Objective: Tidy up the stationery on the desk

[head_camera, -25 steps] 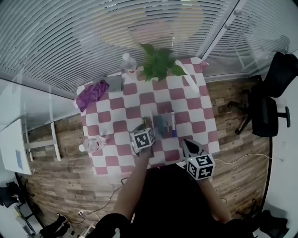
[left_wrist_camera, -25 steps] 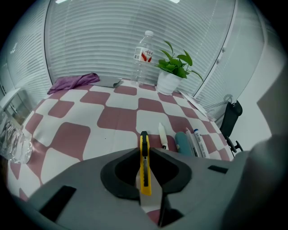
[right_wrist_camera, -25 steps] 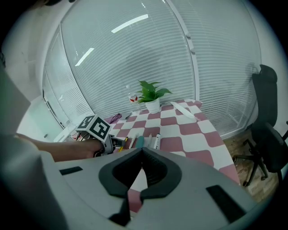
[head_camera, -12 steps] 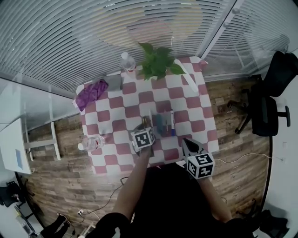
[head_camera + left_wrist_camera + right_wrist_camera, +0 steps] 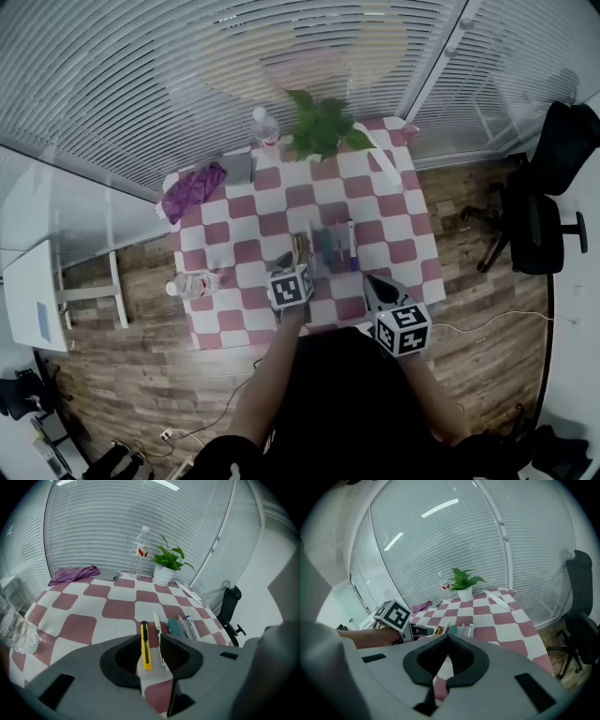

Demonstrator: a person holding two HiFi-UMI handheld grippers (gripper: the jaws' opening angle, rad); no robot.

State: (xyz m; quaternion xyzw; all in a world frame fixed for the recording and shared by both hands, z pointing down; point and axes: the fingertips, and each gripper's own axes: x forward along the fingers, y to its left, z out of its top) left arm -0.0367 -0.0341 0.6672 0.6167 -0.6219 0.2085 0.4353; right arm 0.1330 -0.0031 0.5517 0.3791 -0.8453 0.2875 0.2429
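Note:
A row of stationery lies side by side on the checkered table (image 5: pixel 248 225): a yellow utility knife (image 5: pixel 146 645), a white pen (image 5: pixel 157 627), a teal case (image 5: pixel 174 626) and two markers (image 5: pixel 188 625). My left gripper (image 5: pixel 147 645) hovers just above the near end of the row. Its jaws have just been opening, and the knife lies on the cloth between them, clear of both pads. In the head view the left gripper (image 5: pixel 293 258) is at the knife (image 5: pixel 297 247). My right gripper (image 5: pixel 448 637) is shut and empty, near the table's front edge, to the right of the row (image 5: pixel 454 630).
A potted plant (image 5: pixel 322 127) and an upright water bottle (image 5: pixel 266 128) stand at the far edge. A purple cloth (image 5: pixel 192 192) lies at the far left corner. A clear bottle (image 5: pixel 192 283) lies at the left edge. An office chair (image 5: pixel 539 206) stands to the right.
The left gripper's jaws have spread and let go of the yellow knife, which now rests on the table. The gripper has lifted a little. The right gripper has stayed put.

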